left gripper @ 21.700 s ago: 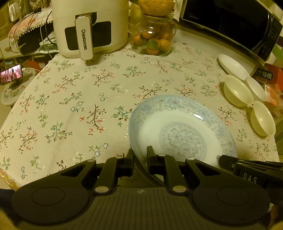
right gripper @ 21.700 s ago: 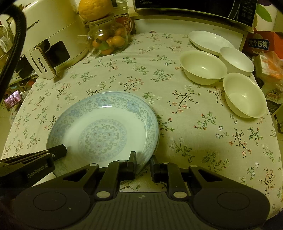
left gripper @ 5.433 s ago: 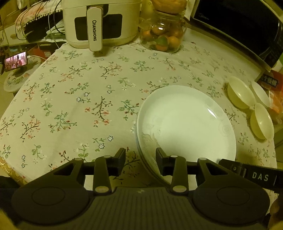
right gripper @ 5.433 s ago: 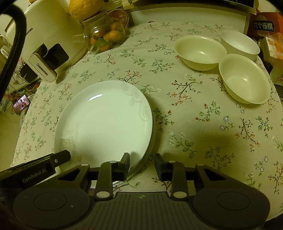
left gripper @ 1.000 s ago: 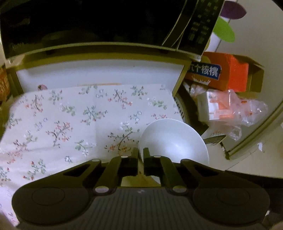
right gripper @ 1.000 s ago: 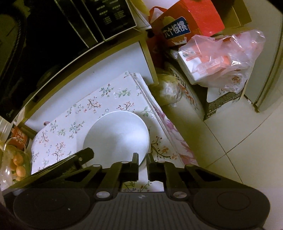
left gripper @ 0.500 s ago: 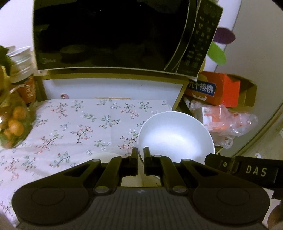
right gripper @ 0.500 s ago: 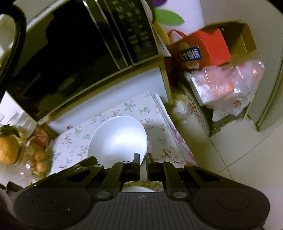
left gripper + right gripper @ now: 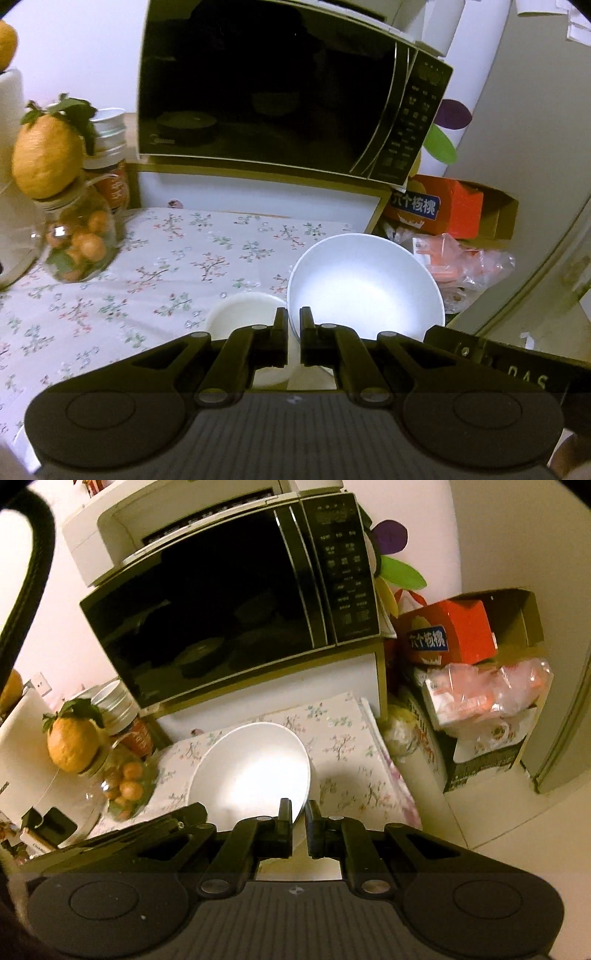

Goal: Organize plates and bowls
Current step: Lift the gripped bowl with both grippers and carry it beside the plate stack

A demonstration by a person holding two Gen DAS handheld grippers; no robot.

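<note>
A white bowl (image 9: 365, 284) hangs above the flowered tablecloth (image 9: 155, 258), held by both grippers. My left gripper (image 9: 293, 321) is shut on its left rim. My right gripper (image 9: 299, 812) is shut on the right rim of the same bowl (image 9: 251, 771). The right gripper's black body (image 9: 517, 365) shows at the lower right of the left wrist view. In the right wrist view the left gripper's body (image 9: 147, 830) lies at the lower left. A second white bowl (image 9: 240, 314) sits on the cloth below, partly hidden by my left fingers.
A black microwave (image 9: 277, 85) stands on a white shelf at the back. A glass jar of small oranges (image 9: 77, 240) with a large yellow fruit (image 9: 44, 158) on top is at the left. A red box (image 9: 454, 631) and plastic bags (image 9: 487, 694) crowd the right, beyond the table edge.
Both grippers have risen with the bowl and drawn back from the table's far right corner. More of the microwave shows now, and the second bowl has come into the left wrist view.
</note>
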